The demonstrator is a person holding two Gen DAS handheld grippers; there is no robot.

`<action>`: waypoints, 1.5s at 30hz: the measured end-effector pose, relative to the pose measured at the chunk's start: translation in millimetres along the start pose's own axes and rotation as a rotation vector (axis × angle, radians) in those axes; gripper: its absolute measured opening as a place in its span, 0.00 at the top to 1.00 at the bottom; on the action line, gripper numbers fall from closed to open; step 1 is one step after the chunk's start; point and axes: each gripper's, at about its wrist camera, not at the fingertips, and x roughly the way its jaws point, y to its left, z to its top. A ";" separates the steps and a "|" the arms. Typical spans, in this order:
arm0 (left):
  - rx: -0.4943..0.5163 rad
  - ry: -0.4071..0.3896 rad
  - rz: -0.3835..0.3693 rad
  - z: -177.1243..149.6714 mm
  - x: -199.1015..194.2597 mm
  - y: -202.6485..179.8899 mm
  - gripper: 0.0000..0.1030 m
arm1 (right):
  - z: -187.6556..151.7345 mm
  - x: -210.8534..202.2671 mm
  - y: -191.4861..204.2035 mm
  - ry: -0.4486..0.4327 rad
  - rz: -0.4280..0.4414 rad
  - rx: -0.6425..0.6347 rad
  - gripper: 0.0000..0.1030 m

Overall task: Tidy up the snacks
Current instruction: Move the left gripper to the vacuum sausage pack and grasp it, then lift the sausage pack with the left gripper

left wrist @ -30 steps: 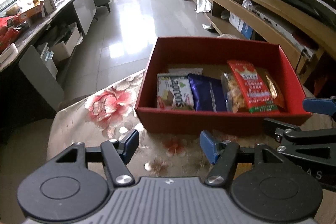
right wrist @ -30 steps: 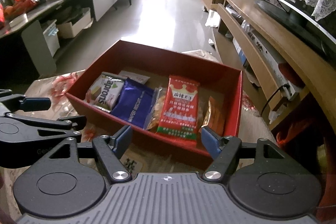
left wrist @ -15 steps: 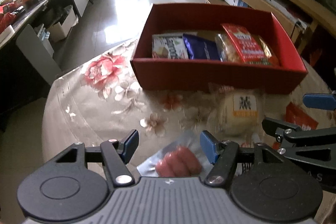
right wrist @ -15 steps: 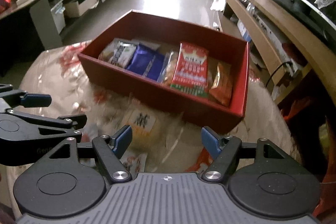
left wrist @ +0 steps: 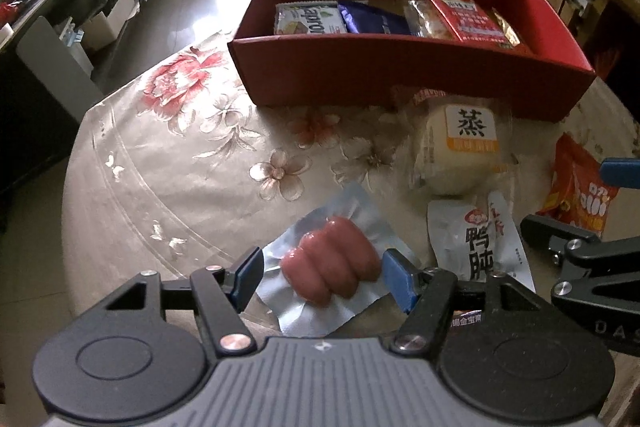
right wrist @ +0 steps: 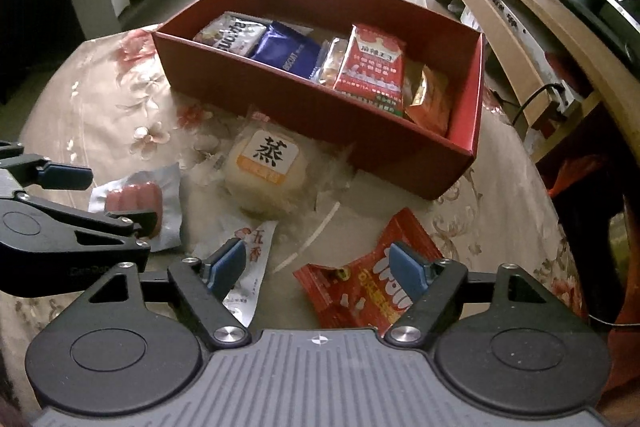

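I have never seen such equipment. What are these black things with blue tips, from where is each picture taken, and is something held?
They are hand-held tongs, one in each hand of a person; each carries a camera looking along its fingers. In the left view, the left tongs stand open around a sausage pack, not yet pressing it. In the right view, the right tongs, just opened wider, hang over a red snack bag. Nothing is held. A wrapped bun and a white packet also lie on the flowered tablecloth. The red box already holds several snacks.
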 end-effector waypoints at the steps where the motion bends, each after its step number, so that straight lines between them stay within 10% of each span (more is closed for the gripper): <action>1: 0.002 0.004 0.001 -0.1 1.1 -0.6 0.33 | -0.3 0.6 -0.8 0.003 -0.001 0.000 0.19; 22: -0.004 0.036 0.002 -0.9 19.4 -8.2 0.13 | -1.3 4.4 -8.2 0.020 0.006 -0.002 0.19; 29: 0.013 0.021 -0.017 -6.8 7.8 -7.4 0.24 | -1.2 3.9 -7.8 0.019 0.008 -0.011 0.19; 32: -0.029 0.032 -0.042 -10.6 0.1 5.7 0.54 | -1.5 1.5 -7.3 0.013 0.013 -0.013 0.19; 34: -0.073 0.052 -0.086 -13.8 -2.4 17.5 0.57 | -2.3 0.2 -7.7 0.011 0.020 -0.012 0.19; 45: -0.147 0.036 -0.120 -6.5 -2.9 27.4 0.36 | 2.0 0.9 -8.2 0.012 0.055 0.028 0.19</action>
